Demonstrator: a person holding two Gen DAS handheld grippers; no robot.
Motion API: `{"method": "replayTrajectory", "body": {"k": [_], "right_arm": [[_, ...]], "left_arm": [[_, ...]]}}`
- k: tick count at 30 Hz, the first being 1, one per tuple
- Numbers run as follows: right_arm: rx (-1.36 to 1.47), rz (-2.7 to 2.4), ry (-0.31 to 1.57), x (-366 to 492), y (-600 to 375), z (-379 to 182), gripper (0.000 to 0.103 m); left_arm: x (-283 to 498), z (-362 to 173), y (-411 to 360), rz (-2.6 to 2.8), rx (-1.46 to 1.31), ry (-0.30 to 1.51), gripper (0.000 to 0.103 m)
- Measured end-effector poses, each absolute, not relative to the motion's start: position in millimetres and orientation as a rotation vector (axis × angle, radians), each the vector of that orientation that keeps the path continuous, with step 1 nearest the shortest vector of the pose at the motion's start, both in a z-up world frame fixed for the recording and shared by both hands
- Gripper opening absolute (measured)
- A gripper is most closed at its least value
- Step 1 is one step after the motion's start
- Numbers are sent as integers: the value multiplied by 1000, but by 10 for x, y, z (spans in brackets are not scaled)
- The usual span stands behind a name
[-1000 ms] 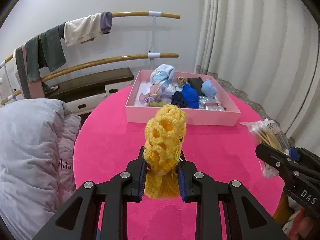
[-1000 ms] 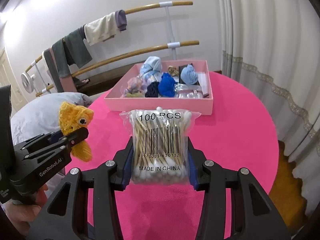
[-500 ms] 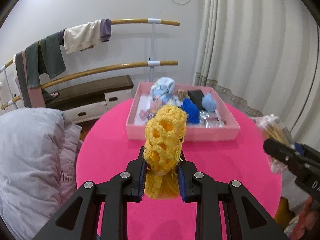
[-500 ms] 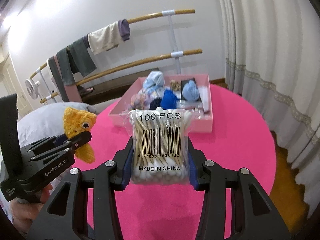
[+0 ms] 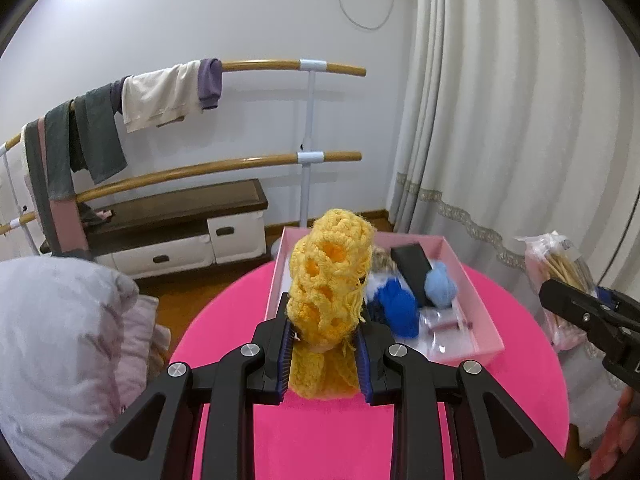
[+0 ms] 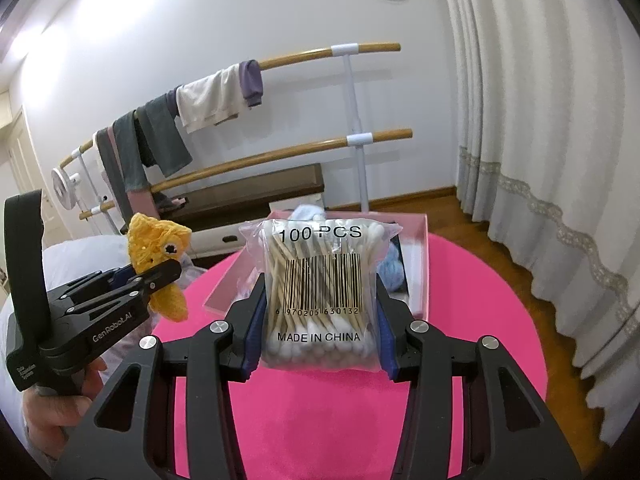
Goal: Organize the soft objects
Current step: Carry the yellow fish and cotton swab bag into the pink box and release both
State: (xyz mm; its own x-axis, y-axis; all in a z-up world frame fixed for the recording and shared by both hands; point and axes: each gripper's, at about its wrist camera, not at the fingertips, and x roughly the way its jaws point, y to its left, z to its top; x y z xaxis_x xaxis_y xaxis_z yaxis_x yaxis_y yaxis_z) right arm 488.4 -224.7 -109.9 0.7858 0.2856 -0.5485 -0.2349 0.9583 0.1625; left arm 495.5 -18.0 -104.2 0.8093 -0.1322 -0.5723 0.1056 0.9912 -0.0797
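Grippers carrying two items above the pink table (image 6: 460, 280), box ahead.
Left gripper (image 5: 324, 344) is clamping a yellow crochet piece (image 5: 330, 280); right gripper (image 6: 318, 320) is pinching a cotton swab bag (image 6: 320, 292). Both are hanging short of the pink box (image 5: 476, 292); advisable: clearing the near wall, lowering into bare space beside the blue yarn (image 5: 400, 308), then releasing.

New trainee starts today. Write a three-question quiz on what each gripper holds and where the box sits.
1. True or false: the left gripper is shut on the yellow crocheted yarn toy.
2. What count is printed on the clear plastic bag of cotton swabs in the right gripper?
3. The shallow pink cardboard box rests on: A) the dark wooden bench B) the round pink table C) the floor.

Key: 1 true; 2 100 PCS; 3 B.
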Motion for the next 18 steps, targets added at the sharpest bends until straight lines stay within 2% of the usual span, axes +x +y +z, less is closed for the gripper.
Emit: {"method": "replayTrajectory", "body": {"k": [9,18], "right_arm": [[133,302,630,5579,-2252,-1084,43],[169,312,700,6198,-2259,-1309,43]], "left_arm": [[5917,-1139,-243,-153,-37,652,23],[6769,-1350,-352,-160,-34,697,23]]}}
